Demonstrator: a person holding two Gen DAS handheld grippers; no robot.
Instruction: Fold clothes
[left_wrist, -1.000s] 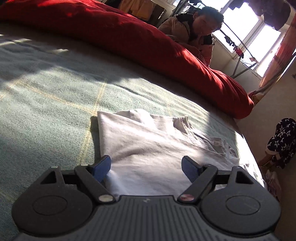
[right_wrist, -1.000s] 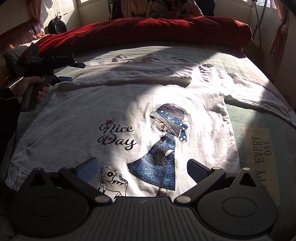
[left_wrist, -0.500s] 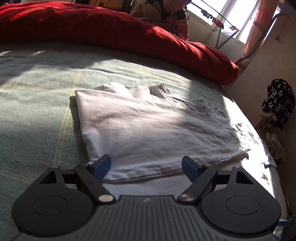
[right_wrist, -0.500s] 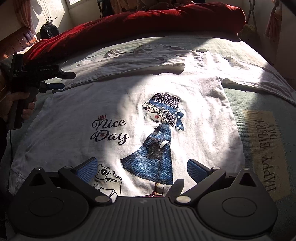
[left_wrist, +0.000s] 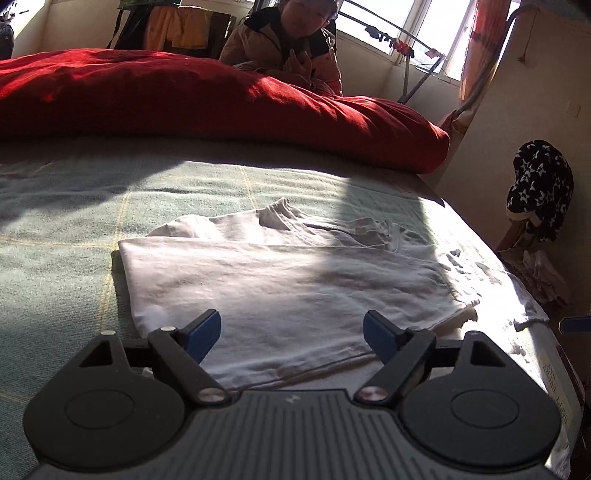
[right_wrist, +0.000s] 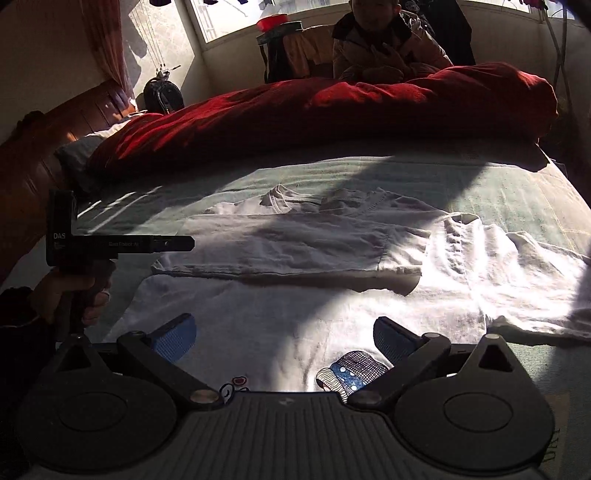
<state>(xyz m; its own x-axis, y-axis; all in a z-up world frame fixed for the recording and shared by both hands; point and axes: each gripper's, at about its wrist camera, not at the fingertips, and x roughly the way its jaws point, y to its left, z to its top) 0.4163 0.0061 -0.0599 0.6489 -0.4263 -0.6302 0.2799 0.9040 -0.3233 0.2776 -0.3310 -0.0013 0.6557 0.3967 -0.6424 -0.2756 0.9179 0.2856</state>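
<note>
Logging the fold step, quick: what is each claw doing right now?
Left claw: open, holding nothing, over the folded white shirt.
Right claw: open, holding nothing, over the printed white shirt.

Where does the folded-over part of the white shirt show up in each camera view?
Left wrist: the folded-over part fills the centre, just ahead of the fingers.
Right wrist: it lies mid-frame, beyond the printed shirt front.
Shared landmark: the red duvet across the far side of the bed.
</note>
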